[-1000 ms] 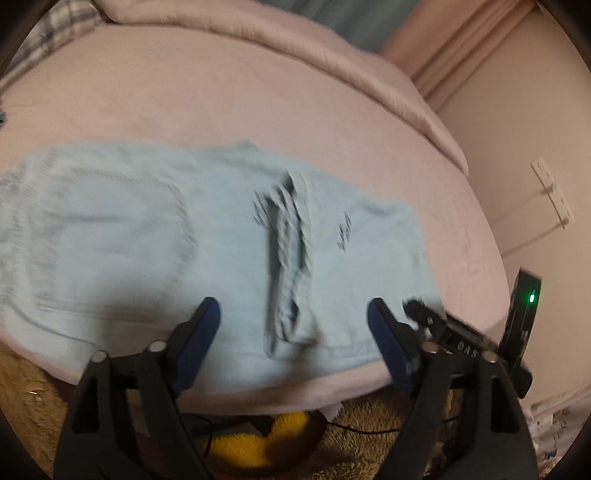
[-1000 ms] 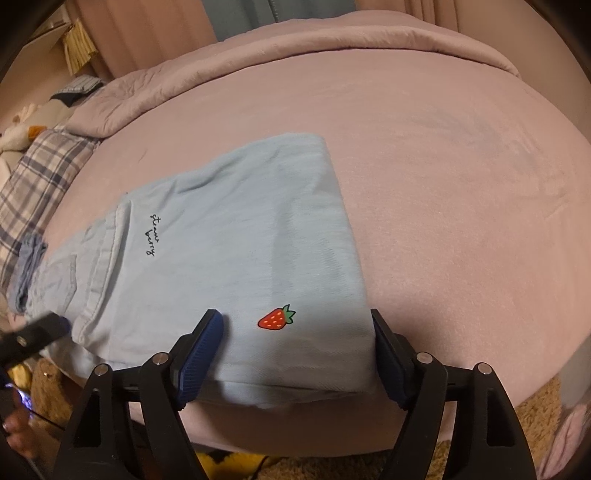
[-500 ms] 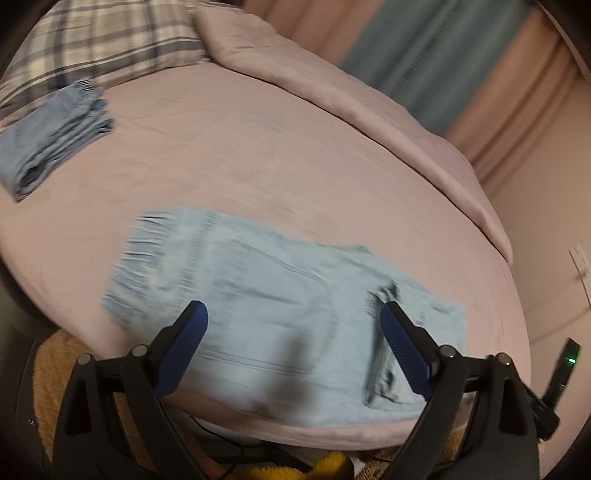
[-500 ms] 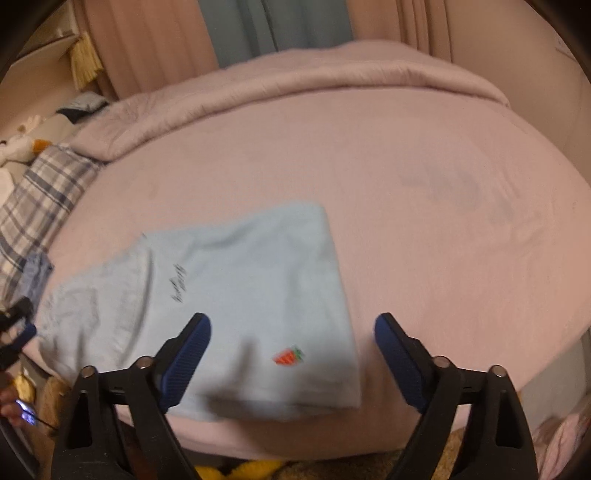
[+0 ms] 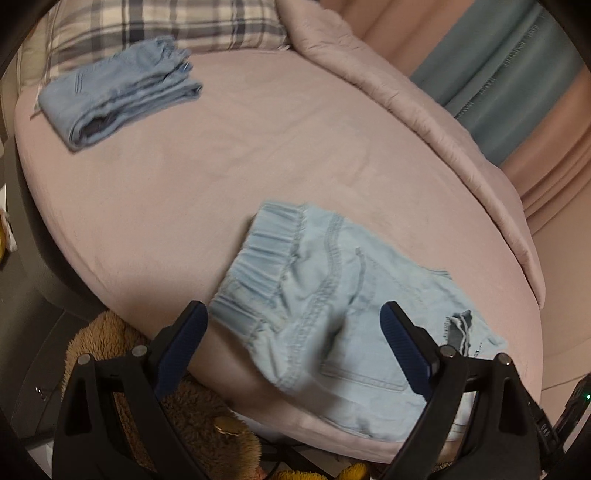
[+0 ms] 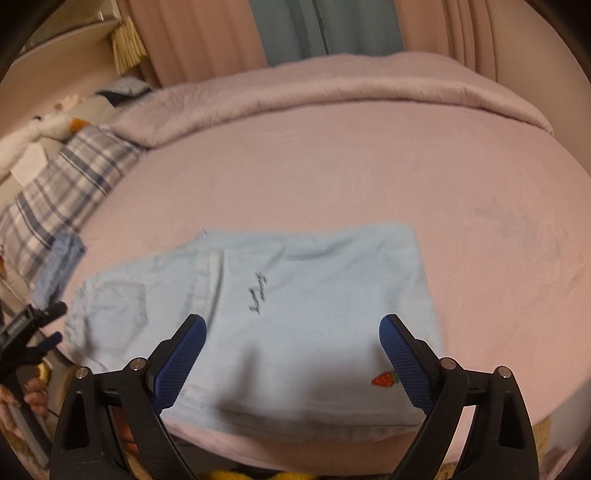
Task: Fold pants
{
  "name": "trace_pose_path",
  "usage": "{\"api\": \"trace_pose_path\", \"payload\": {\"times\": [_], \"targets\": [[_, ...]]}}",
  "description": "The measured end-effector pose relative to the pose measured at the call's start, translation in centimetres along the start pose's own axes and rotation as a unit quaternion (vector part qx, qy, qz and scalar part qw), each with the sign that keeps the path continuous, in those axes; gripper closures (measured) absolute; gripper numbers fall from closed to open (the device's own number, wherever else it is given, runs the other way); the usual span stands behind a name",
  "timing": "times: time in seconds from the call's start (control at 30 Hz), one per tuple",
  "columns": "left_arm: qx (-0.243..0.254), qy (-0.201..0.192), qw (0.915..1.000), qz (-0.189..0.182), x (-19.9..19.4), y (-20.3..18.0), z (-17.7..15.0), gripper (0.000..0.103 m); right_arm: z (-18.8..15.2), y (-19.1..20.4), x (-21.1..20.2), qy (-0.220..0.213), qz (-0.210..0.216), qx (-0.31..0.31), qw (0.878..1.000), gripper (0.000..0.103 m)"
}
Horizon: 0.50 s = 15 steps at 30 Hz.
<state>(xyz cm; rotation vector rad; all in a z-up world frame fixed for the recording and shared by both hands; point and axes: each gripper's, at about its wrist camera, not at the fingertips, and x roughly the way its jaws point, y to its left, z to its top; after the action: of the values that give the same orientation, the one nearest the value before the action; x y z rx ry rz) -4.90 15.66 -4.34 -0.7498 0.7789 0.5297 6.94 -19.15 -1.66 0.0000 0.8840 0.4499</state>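
The light blue pants (image 6: 280,317) lie folded flat on the pink bed (image 6: 369,177), near its front edge. In the right wrist view the fold shows black script at its middle and a small strawberry patch (image 6: 384,379) toward 4 o'clock, with a back pocket at the 9 o'clock end. In the left wrist view the same pants (image 5: 332,295) show their gathered elastic waistband (image 5: 266,258) at about 10 o'clock of the garment and a frayed hem toward 3 o'clock.

The right gripper (image 6: 291,354) hovers over the near edge of the pants, its blue fingers (image 6: 181,354) spread wide with nothing pinched; the cloth lies below and between them, untouched. The left gripper (image 5: 293,343) likewise stands with fingers (image 5: 404,350) spread wide over the waistband end, gripping nothing.

No containers show. A second pair of folded jeans (image 5: 122,92) rests at 11 o'clock in the left view, against a plaid pillow (image 5: 166,26). A rolled pink duvet (image 6: 332,88) runs along the far side at 12 o'clock, with curtains (image 6: 295,29) behind. A brown plush toy (image 5: 110,332) sits below the bed edge at 7 o'clock.
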Motion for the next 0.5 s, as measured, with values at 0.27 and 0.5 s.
{"api": "trace_pose_path", "payload": {"times": [0.27, 0.5], "targets": [[-0.026, 0.037, 0.999, 0.001, 1.9, 1.3, -0.6, 0.008, -0.5, -0.2, 0.0, 0.012, -0.004, 0.01, 1.0, 0.009], [-0.024, 0.041, 0.9989, 0.0, 2.4, 1.5, -0.7, 0.009, -0.7, -0.5, 0.1, 0.02, -0.003, 0.016, 1.0, 0.009]]}}
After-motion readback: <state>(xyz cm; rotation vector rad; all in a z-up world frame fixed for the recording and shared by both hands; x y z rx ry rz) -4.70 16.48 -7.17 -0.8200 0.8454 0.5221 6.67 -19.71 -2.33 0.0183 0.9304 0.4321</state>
